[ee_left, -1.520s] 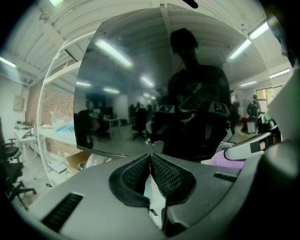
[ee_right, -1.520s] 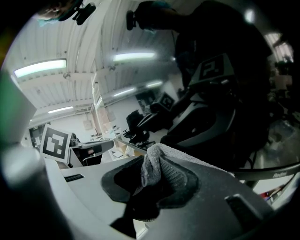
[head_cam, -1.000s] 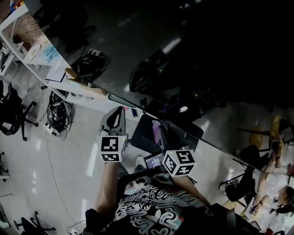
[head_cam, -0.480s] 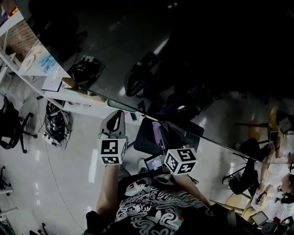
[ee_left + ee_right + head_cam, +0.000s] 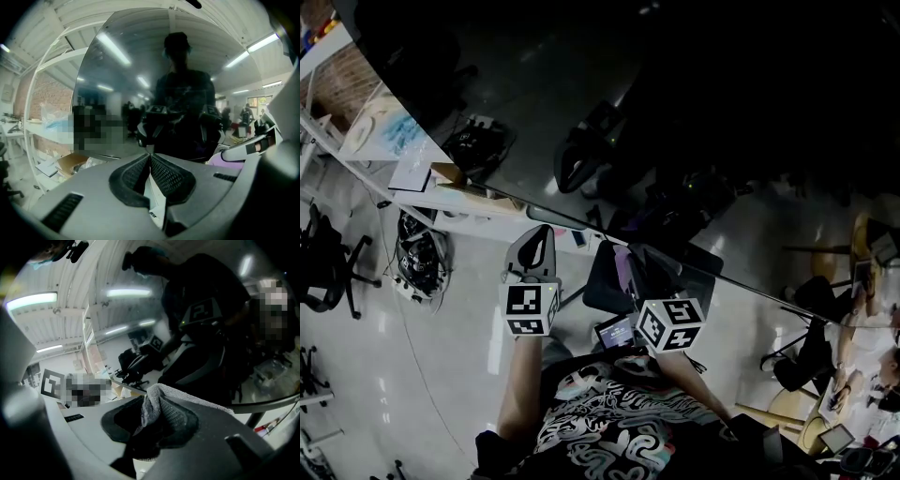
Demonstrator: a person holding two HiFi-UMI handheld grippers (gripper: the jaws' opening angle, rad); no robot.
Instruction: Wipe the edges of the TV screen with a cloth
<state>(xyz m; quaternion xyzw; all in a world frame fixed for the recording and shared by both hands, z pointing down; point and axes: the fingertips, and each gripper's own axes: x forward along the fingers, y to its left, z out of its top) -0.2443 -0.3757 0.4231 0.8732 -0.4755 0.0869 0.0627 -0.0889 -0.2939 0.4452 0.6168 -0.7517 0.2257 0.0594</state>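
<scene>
The right gripper (image 5: 152, 401) is clenched on a grey cloth (image 5: 151, 414) and sits close to the lower edge of the TV screen (image 5: 675, 112). The screen fills the head view from 10 round to 3 o'clock. The left gripper (image 5: 149, 158), at the right one's 9 o'clock, is clenched on nothing, near that same edge.

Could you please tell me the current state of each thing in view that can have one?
TV screen: off, dark, mirroring the room.
left hand-held gripper: shut, nothing between its jaws.
right hand-held gripper: shut on the cloth.
cloth: bunched up, clamped between the right jaws.
</scene>
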